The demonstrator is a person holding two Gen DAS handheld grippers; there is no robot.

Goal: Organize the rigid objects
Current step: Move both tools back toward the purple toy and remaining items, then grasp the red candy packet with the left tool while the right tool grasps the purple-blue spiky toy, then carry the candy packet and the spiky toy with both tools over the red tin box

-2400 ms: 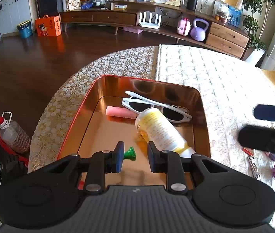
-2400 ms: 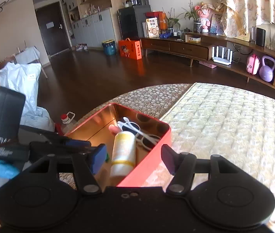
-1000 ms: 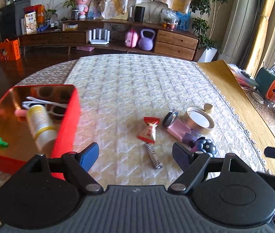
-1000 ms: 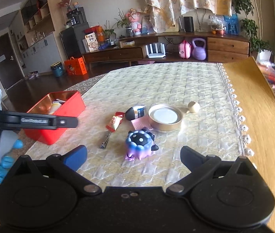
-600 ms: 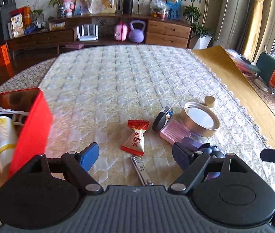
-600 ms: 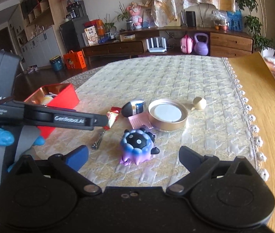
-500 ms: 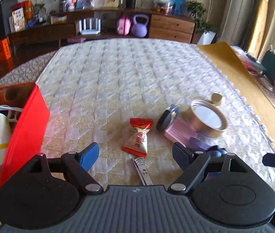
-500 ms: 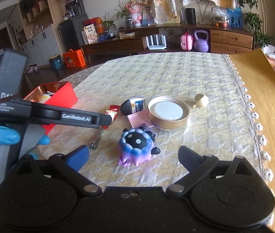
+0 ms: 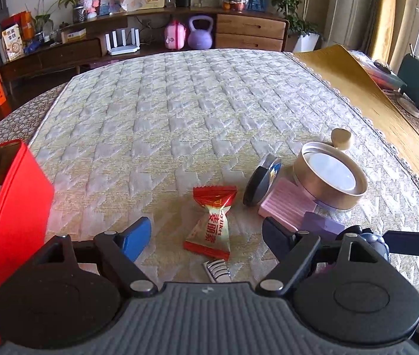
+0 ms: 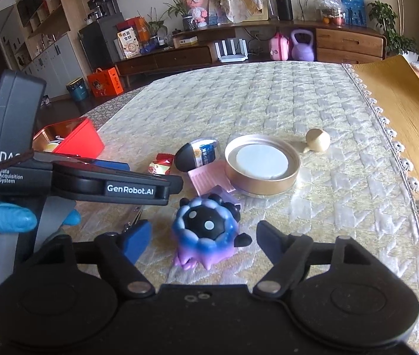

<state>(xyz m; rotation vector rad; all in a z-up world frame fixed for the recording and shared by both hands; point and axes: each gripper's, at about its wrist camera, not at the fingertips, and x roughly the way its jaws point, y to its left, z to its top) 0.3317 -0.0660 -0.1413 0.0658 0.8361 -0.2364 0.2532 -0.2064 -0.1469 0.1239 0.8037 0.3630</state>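
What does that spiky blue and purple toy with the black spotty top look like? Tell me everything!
The spiky blue-and-purple toy looks like smooth plastic: a black dome with pale dots, a ring of blue bumps, purple spikes below and small black points on its sides. It stands on the quilted cream tablecloth between the closing fingers of the right gripper, not yet squeezed.

Nail clipper (image 9: pixel 217 270): your left gripper's body hides all but one end.
Red tin (image 9: pixel 11 207): frame edge cuts it; contents mostly unseen.
Spiky toy (image 9: pixel 370 241): mostly hidden in your left view.
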